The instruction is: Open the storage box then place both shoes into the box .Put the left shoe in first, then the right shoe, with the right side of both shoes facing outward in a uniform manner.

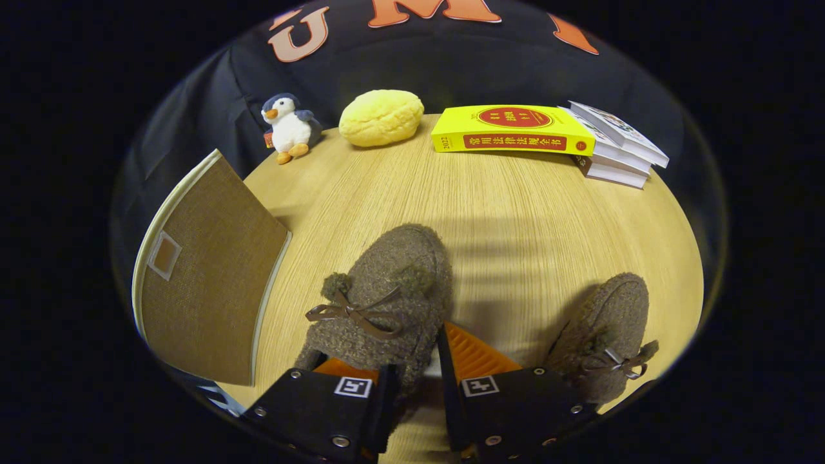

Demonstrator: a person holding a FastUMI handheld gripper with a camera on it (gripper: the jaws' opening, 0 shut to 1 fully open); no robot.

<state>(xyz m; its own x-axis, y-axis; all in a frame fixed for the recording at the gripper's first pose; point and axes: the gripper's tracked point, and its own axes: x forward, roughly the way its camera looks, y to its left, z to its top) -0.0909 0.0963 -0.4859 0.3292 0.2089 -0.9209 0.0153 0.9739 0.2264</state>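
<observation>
Two brown fuzzy shoes with bow laces lie on the wooden table (515, 212), toes pointing away from me. The shoe nearer the box (380, 290) has its rear part between my fingers. My gripper (416, 367) is shut on that shoe's collar. The other shoe (609, 335) rests to the right of my fingers, apart from them. The brown woven storage box (206, 277) with pale trim and a small label window stands to the left of the held shoe. Its inside is hidden from me.
Along the table's far edge sit a plush penguin (289, 127), a yellow bun-shaped cushion (381, 117), a thick yellow book (512, 130) and a stack of pale books (619, 145). Bare wood stretches between the shoes and these things.
</observation>
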